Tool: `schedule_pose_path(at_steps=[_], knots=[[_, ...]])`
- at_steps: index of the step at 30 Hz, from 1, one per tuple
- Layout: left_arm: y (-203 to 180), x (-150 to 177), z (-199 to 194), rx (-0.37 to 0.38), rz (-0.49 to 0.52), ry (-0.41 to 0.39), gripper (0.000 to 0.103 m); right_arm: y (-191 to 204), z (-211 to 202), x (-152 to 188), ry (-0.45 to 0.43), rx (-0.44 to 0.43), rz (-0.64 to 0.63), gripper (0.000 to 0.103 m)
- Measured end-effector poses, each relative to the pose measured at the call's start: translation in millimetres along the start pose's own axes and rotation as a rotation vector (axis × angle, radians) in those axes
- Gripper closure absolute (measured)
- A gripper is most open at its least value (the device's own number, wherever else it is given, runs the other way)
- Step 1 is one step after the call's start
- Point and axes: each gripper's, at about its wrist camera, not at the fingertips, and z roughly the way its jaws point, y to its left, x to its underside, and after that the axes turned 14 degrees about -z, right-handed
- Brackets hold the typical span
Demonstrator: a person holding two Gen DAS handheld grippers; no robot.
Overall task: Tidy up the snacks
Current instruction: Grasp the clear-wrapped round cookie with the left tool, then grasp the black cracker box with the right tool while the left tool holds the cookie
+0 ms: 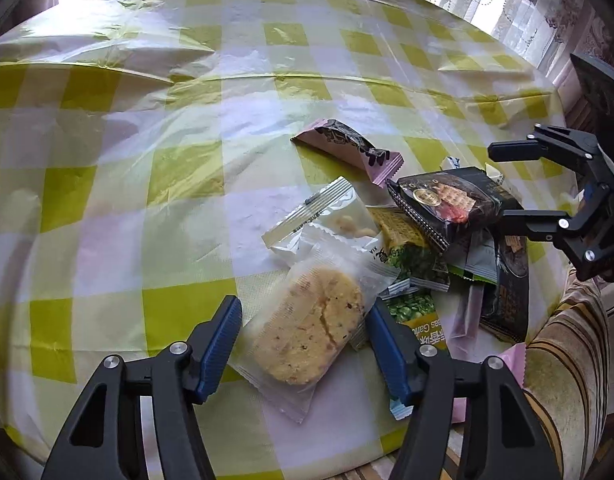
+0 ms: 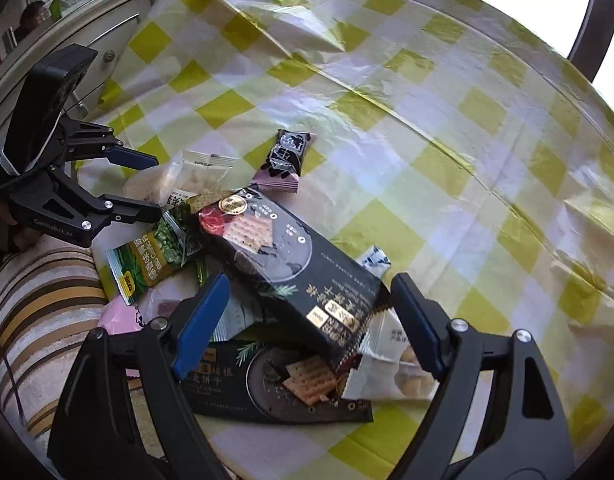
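Basically both claws spread: left gripper (image 1: 303,340) straddles clear-wrapped cookie (image 1: 311,336), right gripper (image 2: 311,320) straddles black cracker pack (image 2: 291,268), likely pre-grasp; snack pile sits near table's (image 1: 147,120) near edge.

The tablecloth (image 1: 147,128) lies bare across its far and left stretches — open passage there. Near the right edge a heap of snack packets (image 1: 427,248) crowds the surface, a black cracker pack (image 2: 291,264) topmost, between both grippers' spread fingers
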Motion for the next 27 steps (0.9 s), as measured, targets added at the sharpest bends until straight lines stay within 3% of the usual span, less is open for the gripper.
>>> schedule_pose_path(at_steps=[7,11,14,15,18,25,27], knots=[[1.1,0.3,-0.8,0.011,-0.007,-0.007,0.039,-5.2,34.5,-19.9,0.075,-0.135,-0.105,0.018],[3.2,0.6,-2.0,0.023,-0.018,-0.011,0.039,-7.1,47.5,-25.9,0.090,-0.161,-0.108,0.019],[5.8,-0.2,-3.1,0.018,-0.033,-0.019,0.046,-8.3,53.6,-27.8,0.077,-0.190,-0.063,0.029],[7.9,-1.0,-3.4,0.016,-0.041,-0.021,0.051,-7.7,55.2,-27.5,0.074,-0.193,-0.052,0.033],[12.2,-1.5,-5.2,0.023,-0.065,-0.021,0.061,-6.7,56.7,-27.2,0.060,-0.168,-0.008,0.034],[8.8,2.2,-6.3,0.025,-0.076,-0.011,0.064,-10.6,52.9,-20.8,0.048,-0.127,0.138,0.028],[9.6,2.0,-6.0,0.026,-0.086,-0.005,0.062,-7.2,51.6,-16.2,0.044,-0.106,0.152,0.020]])
